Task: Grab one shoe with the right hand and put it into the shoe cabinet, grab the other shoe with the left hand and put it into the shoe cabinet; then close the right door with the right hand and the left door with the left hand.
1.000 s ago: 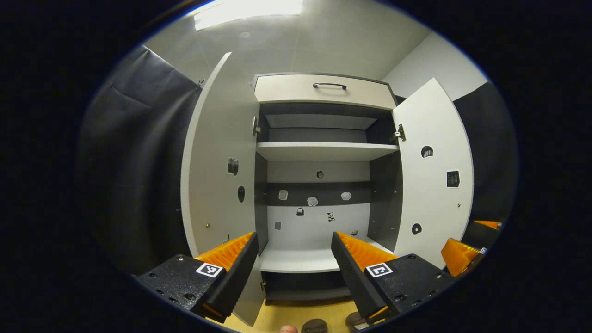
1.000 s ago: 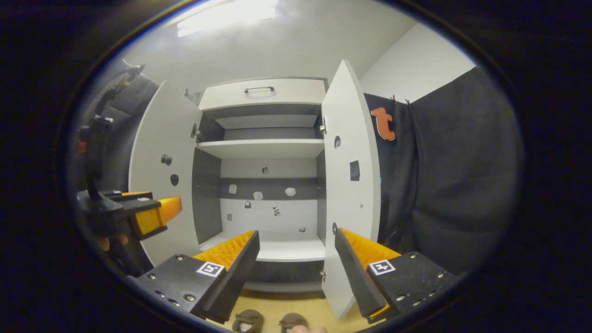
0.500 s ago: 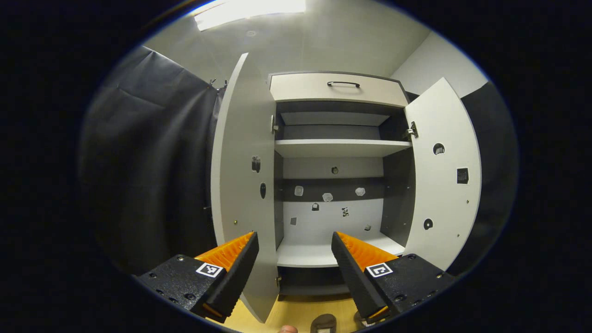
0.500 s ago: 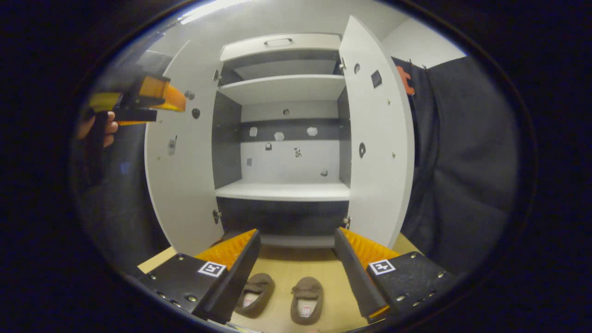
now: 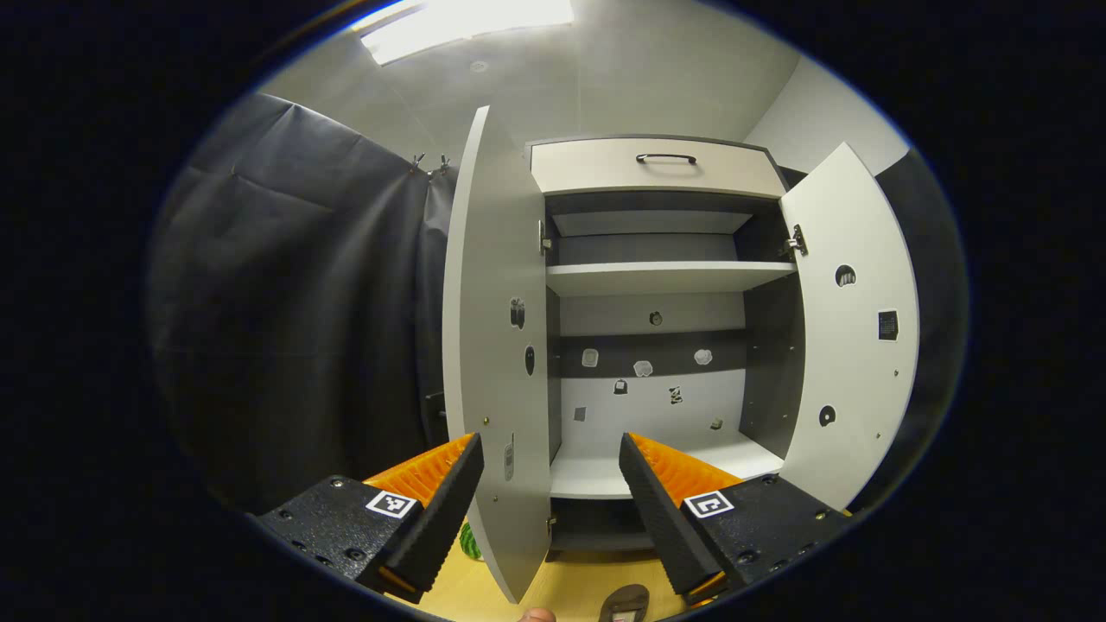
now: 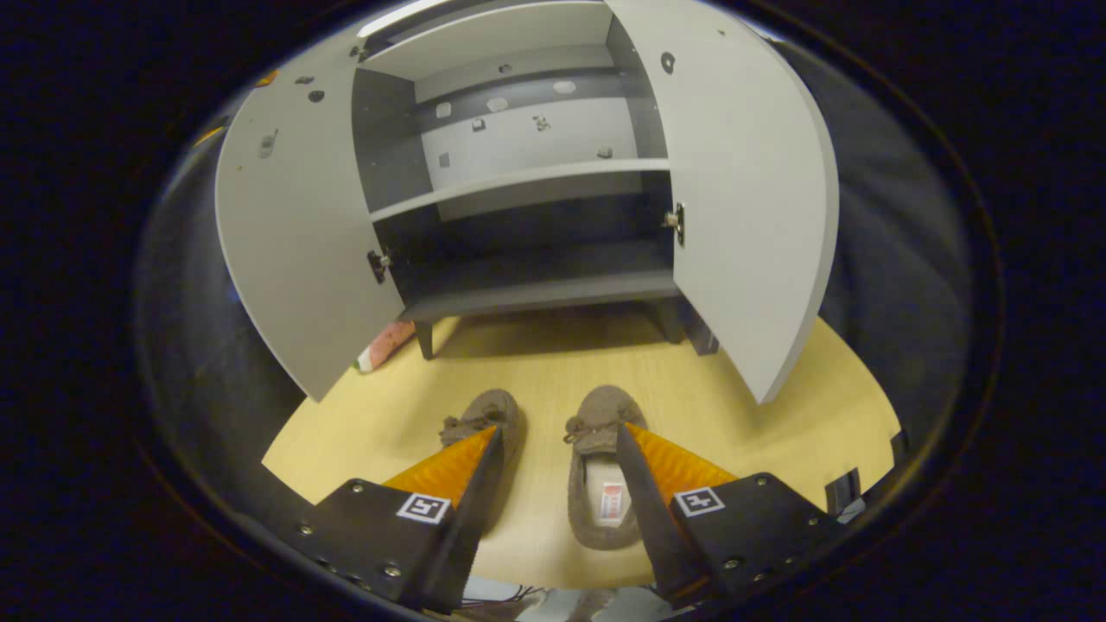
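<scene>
Two brown fuzzy slippers lie side by side on the wooden floor in front of the shoe cabinet (image 6: pixel 536 294). In the right gripper view, the right slipper (image 6: pixel 600 466) sits below and between the fingers of my open right gripper (image 6: pixel 557 432), toe toward the cabinet. The left slipper (image 6: pixel 484 410) is half hidden behind that gripper's left finger. Both cabinet doors stand wide open: the left door (image 6: pixel 294 233) and the right door (image 6: pixel 752 199). My left gripper (image 5: pixel 546 449) is open and empty, held high and facing the cabinet shelves (image 5: pixel 665 276). One slipper (image 5: pixel 626 600) peeks in at the bottom edge.
The cabinet's left door (image 5: pixel 492 345) stands nearly edge-on just ahead of the left gripper, with the right door (image 5: pixel 855 345) swung out. A watermelon-slice toy (image 6: pixel 384 345) lies on the floor by the cabinet's left leg. A closed drawer (image 5: pixel 657 166) tops the cabinet.
The right gripper has tipped downward and dropped toward the slippers, which now sit at its fingertips. The left gripper has swung a little to the left. Both stay open.
</scene>
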A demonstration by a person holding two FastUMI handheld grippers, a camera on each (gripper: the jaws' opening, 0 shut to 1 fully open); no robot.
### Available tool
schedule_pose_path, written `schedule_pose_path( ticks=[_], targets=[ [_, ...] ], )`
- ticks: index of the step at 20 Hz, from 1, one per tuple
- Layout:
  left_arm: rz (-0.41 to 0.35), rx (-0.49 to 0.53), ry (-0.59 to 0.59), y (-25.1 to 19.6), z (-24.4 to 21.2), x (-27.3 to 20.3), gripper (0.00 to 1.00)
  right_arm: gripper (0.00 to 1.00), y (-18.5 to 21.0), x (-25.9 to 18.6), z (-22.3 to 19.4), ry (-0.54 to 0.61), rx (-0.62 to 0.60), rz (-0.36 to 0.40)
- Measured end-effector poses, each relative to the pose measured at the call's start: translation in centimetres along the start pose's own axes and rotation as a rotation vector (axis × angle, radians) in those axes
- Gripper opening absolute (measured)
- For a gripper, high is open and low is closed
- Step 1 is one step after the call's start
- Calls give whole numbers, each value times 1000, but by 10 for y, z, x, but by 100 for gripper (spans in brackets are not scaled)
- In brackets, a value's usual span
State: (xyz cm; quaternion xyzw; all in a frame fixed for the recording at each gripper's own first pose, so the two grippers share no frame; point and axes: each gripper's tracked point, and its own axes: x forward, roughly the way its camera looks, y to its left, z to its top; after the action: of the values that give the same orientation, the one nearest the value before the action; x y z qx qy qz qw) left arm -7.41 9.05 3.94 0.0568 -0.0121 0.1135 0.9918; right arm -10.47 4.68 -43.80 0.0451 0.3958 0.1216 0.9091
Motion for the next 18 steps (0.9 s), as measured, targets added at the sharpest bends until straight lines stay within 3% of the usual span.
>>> schedule_pose_path(
  ticks=[10,13,15,16,17,18],
  targets=[
    [-4,50,26,6,-17,8,96,80,-4,85,-53,133,42,-51],
    [-10,57,36,8,-24,12,96,66,-4,106,-58,145,46,-73],
    [-16,61,46,9,-29,14,96,72,-6,119,-59,149,36,-86],
    [-19,62,49,10,-30,14,96,65,-6,122,-57,151,38,-92],
    [-21,64,53,11,-32,15,96,52,-7,129,-59,158,38,-96],
    [-22,66,55,12,-34,16,96,48,-7,133,-60,165,35,-100]
  ],
)
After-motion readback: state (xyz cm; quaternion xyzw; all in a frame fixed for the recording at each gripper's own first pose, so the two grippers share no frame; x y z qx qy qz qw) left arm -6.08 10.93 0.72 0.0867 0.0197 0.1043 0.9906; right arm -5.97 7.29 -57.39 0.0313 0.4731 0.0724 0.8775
